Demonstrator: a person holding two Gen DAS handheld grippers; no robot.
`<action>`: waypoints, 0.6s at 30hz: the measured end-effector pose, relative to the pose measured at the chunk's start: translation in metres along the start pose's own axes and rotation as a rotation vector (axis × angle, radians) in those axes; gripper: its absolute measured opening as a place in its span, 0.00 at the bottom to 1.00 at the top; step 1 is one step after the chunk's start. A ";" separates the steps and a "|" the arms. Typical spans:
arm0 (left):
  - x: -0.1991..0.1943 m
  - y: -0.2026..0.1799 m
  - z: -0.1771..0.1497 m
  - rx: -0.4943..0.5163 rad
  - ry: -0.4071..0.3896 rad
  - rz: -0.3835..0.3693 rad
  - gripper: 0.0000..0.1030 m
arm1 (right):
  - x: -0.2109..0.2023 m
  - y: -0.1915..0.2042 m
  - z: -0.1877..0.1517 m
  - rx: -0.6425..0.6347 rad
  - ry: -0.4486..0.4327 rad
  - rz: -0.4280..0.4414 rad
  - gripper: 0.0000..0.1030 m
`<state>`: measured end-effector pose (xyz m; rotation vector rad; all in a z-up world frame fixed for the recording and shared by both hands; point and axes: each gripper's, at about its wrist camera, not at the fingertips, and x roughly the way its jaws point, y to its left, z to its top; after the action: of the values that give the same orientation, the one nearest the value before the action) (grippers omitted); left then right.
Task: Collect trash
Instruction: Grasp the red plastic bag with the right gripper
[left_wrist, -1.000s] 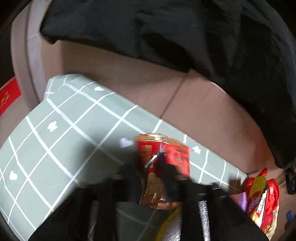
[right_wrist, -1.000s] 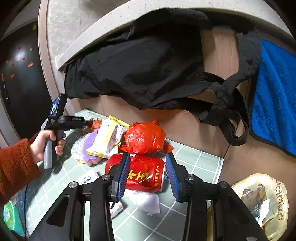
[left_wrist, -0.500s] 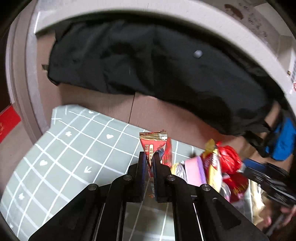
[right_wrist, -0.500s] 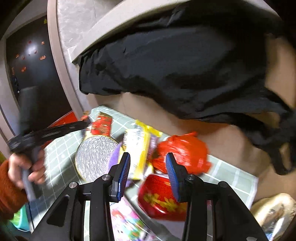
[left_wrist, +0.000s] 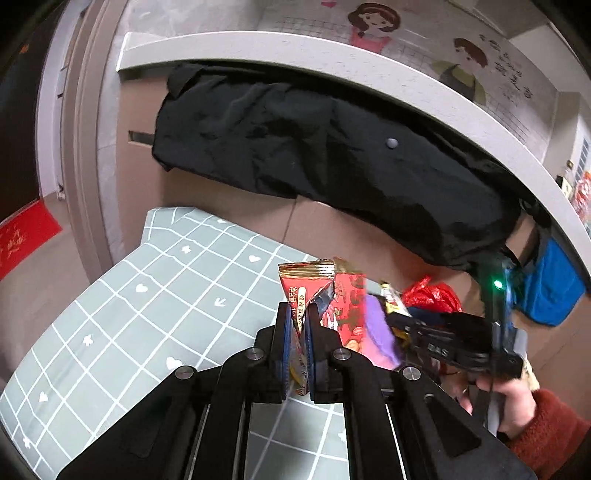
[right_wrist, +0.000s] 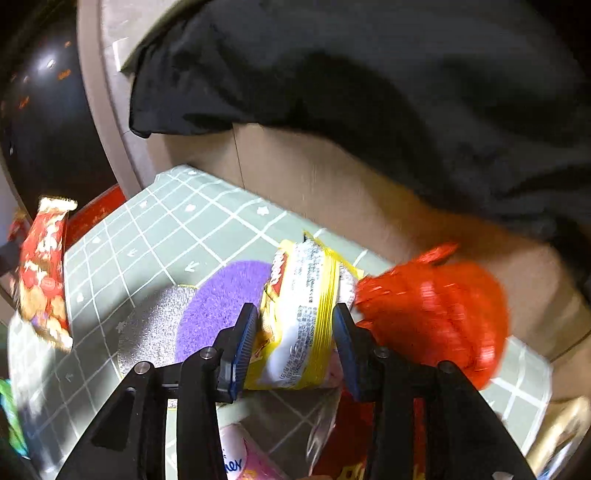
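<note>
My left gripper (left_wrist: 296, 317) is shut on a red and gold snack wrapper (left_wrist: 308, 280) and holds it up above the green grid tablecloth (left_wrist: 155, 295). The same wrapper (right_wrist: 44, 273) shows at the left edge of the right wrist view. My right gripper (right_wrist: 295, 325) is open, its jaws on either side of a yellow and white wrapper (right_wrist: 306, 317) that lies on a purple lid (right_wrist: 218, 306). A crumpled red plastic bag (right_wrist: 436, 314) lies just right of it. The right gripper (left_wrist: 443, 339) also shows in the left wrist view.
A silver foil disc (right_wrist: 151, 328) lies under the purple lid. A pink packet (right_wrist: 236, 458) and a red packet (right_wrist: 343, 443) lie below my right gripper. A black garment (left_wrist: 314, 147) hangs over a cardboard wall (left_wrist: 332, 229) behind the table. A blue cloth (left_wrist: 554, 291) hangs at far right.
My left gripper has lifted back with the wrapper, so more of the table shows. My right gripper has moved left from the red packet to the yellow wrapper.
</note>
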<state>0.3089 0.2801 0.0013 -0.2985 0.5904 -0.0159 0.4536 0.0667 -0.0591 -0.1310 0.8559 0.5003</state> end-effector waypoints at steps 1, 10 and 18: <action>-0.001 -0.003 -0.001 0.003 -0.001 -0.005 0.07 | -0.004 -0.002 0.000 0.009 -0.010 0.012 0.37; -0.015 -0.036 0.001 0.029 -0.039 -0.029 0.07 | -0.083 -0.001 0.000 -0.047 -0.144 0.045 0.06; -0.032 -0.052 -0.006 0.022 -0.062 -0.033 0.07 | -0.109 -0.024 -0.017 -0.020 -0.165 -0.013 0.29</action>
<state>0.2822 0.2322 0.0288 -0.2859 0.5231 -0.0446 0.3933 0.0001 0.0093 -0.1117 0.6886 0.5006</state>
